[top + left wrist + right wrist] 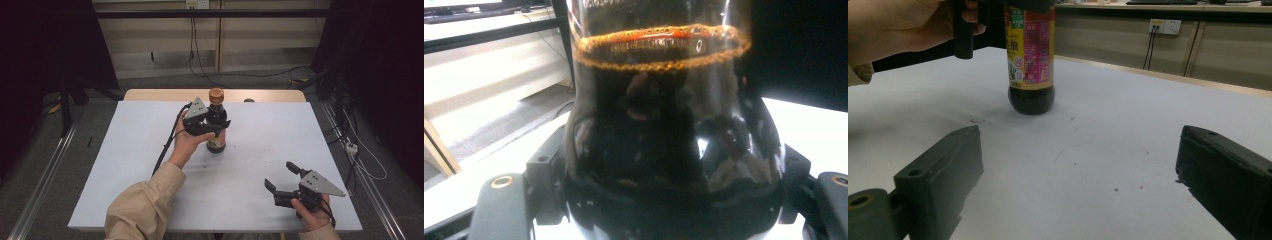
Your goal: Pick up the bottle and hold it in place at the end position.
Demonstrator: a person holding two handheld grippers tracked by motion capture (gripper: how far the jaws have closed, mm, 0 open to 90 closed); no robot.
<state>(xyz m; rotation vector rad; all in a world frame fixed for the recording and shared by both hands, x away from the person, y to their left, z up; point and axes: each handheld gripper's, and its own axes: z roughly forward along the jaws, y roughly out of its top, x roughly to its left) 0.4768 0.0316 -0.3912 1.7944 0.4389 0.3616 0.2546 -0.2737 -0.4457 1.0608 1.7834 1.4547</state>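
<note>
Soy sauce bottle [216, 125] stands upright on the bench [125, 165], centre frame. Your left gripper [212, 125] has its jaws clamped round the shoulder, steadying it. Right gripper [282, 176], lower right, rests well apart, jaws wide and empty.

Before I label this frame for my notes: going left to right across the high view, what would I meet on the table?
Cable → left gripper clamped around the dark sauce bottle → right gripper, jaws open, near the table's front right corner.
</note>
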